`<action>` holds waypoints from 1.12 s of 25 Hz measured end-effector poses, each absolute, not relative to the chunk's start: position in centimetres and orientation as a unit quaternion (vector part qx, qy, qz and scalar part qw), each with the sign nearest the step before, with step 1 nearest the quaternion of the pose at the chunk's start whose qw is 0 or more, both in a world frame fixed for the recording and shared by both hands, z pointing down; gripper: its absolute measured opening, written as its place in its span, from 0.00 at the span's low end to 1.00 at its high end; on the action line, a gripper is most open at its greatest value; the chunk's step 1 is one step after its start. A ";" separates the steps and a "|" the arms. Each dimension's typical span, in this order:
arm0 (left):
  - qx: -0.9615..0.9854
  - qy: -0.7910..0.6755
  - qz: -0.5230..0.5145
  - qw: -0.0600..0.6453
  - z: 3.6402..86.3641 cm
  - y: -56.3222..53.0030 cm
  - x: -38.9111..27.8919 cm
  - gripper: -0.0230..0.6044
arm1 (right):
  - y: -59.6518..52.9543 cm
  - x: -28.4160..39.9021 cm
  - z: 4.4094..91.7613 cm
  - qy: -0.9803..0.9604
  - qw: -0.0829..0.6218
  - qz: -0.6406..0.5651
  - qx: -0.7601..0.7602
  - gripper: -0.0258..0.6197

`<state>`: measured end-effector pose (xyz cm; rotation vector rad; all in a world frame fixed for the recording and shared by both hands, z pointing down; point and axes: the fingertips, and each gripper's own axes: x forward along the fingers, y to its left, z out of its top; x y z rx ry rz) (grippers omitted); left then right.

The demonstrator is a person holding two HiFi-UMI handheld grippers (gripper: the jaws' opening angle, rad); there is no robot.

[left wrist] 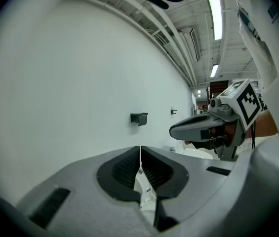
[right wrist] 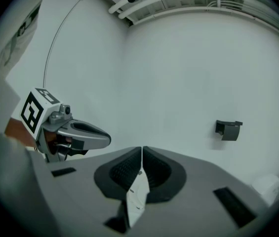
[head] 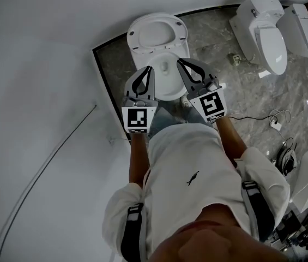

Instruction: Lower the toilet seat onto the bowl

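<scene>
Now our left tool [head: 149, 69] and right tool [head: 180, 62] hover clenched and empty over the white ceramic toilet bowl [head: 166, 91].
Behind the bowl the white oval plastic seat [head: 182, 34] stands raised; we should hook its top edge and ease it down slowly. Where it hinges is hard to make out.

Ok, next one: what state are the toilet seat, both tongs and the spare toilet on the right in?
toilet seat: raised, not yet on the bowl
left tongs: shut, empty
right tongs: shut, empty
spare toilet: lid down
</scene>
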<state>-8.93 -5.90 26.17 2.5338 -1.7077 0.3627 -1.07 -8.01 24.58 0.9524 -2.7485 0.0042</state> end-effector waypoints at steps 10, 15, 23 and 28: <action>0.844 -0.520 0.127 0.047 29.5 -9.8 -11.8 0.09 | -11.3 -3.3 28.2 -0.917 0.151 0.009 0.370 0.09; 0.852 -0.503 0.137 0.046 30.9 -11.6 -12.8 0.09 | -12.6 -4.4 29.5 -0.909 0.159 0.006 0.385 0.09; 0.862 -0.484 0.144 0.046 33.0 -13.8 -14.1 0.09 | -14.4 -4.7 32.1 -0.893 0.177 0.005 0.414 0.09; 0.861 -0.482 0.155 0.048 34.6 -15.8 -14.7 0.09 | -16.5 -4.7 33.4 -0.889 0.190 0.001 0.416 0.09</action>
